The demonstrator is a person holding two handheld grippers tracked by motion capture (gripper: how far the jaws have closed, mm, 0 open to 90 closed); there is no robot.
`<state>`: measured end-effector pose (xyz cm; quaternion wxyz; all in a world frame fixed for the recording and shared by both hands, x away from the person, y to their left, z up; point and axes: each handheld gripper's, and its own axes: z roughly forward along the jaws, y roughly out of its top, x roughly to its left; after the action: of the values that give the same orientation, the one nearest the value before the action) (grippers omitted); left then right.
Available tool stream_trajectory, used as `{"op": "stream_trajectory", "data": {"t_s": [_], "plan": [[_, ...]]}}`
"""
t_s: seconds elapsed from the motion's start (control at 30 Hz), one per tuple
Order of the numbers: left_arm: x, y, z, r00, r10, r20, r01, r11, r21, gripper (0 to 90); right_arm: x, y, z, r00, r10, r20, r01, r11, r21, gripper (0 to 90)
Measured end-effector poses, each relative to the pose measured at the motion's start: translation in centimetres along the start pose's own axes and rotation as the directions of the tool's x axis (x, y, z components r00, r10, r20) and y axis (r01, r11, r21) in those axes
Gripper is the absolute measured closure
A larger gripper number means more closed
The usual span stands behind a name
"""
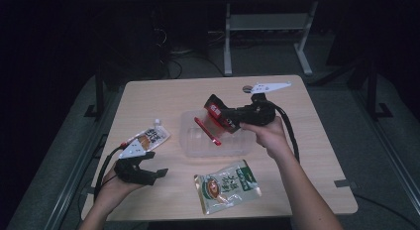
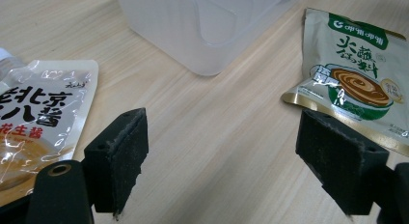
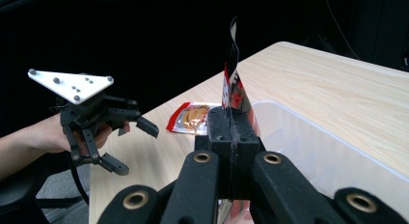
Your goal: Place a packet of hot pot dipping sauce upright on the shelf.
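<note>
I have the right gripper (image 1: 221, 116) raised over the clear rectangular plastic tub (image 1: 190, 143) at the middle of the pale wooden table (image 1: 317, 155), its jaws clamped together on the edge of a thin red-and-black foil sachet (image 1: 214, 110); in the right gripper view that sachet (image 3: 232, 79) stands up edge-on between the pads, which I take to be why I pinched it at one end, so it hangs clear and can drop straight down. A second red sachet (image 1: 207, 131) already lies inside the tub, so I judge the job is to gather the packets there. My left gripper (image 1: 148, 165) sits low near the table's left front corner, jaws wide apart and holding nothing, between the two packets left on the wood: a white-and-orange spouted sauce pouch (image 1: 150, 137) just beyond it and a green-and-cream sesame paste packet (image 1: 227, 186) to its right, near the front edge. In the left gripper view the pouch (image 2: 41, 118) lies beside one jaw and the green packet (image 2: 354, 79) beside the other, with bare wood between, so either is within easy reach
</note>
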<state>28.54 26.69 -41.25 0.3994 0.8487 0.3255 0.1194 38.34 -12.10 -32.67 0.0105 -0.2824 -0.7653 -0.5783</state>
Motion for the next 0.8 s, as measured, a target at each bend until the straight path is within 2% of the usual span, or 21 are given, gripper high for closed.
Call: {"op": "stream_trajectory", "data": {"t_s": [0.1,0.27,0.3,0.47,0.63,0.7,0.8], "plan": [[0.0,0.0,0.0,1.0,-0.006,0.002,0.006,1.0,-0.006,18.8,0.2,0.3,1.0,0.9999,-0.016,0.005,0.016,1.0,0.012,90.0],[0.2,-0.1,0.1,1.0,0.004,-0.001,-0.004,1.0,-0.001,18.8,0.3,0.6,2.4,1.0,-0.001,0.006,0.001,1.0,0.006,90.0],[0.2,-0.2,0.1,1.0,-0.009,0.001,0.009,1.0,-0.001,18.8,0.4,0.6,2.7,1.0,0.001,0.008,-0.001,1.0,0.006,90.0],[0.2,-0.2,0.1,0.9999,-0.015,0.004,0.015,0.9999,-0.004,18.8,0.5,0.8,3.9,0.9996,-0.005,0.029,0.005,1.0,0.019,90.0],[0.2,-0.1,0.4,0.9999,-0.001,0.01,0.001,1.0,0.007,18.8,0.4,0.6,4.2,0.9974,-0.004,0.071,0.002,1.0,0.024,90.0],[0.2,0.0,0.5,0.9999,-0.01,0.014,0.009,0.9999,0.007,18.8,0.4,0.6,4.0,0.9957,-0.004,0.092,0.001,1.0,0.03,90.0],[0.2,0.1,0.7,0.9998,0.005,0.017,-0.005,0.9999,0.01,18.8,0.3,0.4,3.9,0.9949,-0.007,0.101,0.003,0.999,0.034,89.7]]}}
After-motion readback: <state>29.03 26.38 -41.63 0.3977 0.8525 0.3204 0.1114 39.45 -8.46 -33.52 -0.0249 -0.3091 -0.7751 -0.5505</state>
